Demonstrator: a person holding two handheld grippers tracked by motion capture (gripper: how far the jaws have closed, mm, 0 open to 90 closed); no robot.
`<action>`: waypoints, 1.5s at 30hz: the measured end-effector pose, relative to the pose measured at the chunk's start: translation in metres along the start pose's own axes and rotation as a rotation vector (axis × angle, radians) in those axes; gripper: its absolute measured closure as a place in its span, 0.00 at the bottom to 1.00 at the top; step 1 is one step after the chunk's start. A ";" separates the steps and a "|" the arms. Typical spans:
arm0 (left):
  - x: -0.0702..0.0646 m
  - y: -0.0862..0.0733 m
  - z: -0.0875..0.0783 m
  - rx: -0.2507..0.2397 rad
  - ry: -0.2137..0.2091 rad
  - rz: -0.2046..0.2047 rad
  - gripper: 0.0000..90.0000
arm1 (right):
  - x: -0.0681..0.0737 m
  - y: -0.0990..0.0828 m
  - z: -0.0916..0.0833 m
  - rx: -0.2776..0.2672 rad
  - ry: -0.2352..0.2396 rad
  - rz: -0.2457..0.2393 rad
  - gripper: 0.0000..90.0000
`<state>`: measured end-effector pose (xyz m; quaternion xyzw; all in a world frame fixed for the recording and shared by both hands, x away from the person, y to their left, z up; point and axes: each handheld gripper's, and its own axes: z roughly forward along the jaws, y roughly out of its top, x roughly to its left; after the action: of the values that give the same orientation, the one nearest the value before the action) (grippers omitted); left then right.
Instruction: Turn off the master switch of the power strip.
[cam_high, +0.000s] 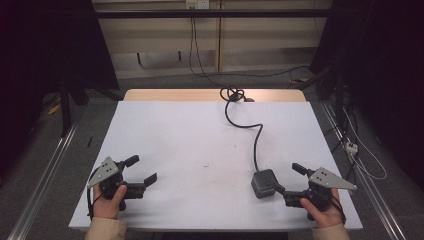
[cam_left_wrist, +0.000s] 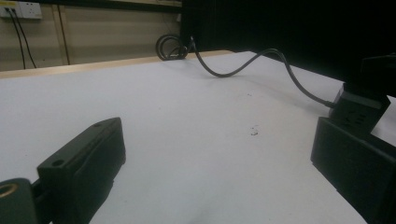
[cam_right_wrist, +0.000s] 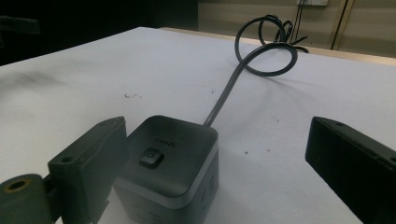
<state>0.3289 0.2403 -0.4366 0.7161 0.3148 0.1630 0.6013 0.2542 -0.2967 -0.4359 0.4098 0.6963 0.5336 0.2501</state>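
So the white counter (cam_high: 200, 150) is basically bare apart from one dark cube power block (cam_high: 264, 184) with its cord (cam_high: 256, 135) snaking off to the far edge. The right gripper (cam_high: 295, 181) has its jaws spread wide, and the cube sits between them, hugging the left jaw and well clear of the right one. My guess is the step is grabbing that cube: I'd centre it between the jaws first, then squeeze its flat sides, cord pointing away. The left gripper (cam_high: 142, 171) is also wide open, holding nothing, cube off past its right jaw.
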 end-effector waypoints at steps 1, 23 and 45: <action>0.000 0.000 0.001 -0.002 -0.002 -0.004 0.03 | 0.000 -0.001 -0.001 0.003 0.000 -0.007 0.06; -0.001 -0.001 0.002 0.007 0.006 0.009 0.03 | -0.010 -0.009 -0.012 0.011 -0.020 -0.007 0.07; 0.001 -0.003 0.000 0.006 0.016 -0.001 0.03 | -0.018 -0.013 -0.016 0.014 -0.043 -0.004 0.07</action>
<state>0.3292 0.2416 -0.4392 0.7164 0.3204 0.1677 0.5966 0.2475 -0.3214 -0.4445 0.4215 0.6954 0.5192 0.2629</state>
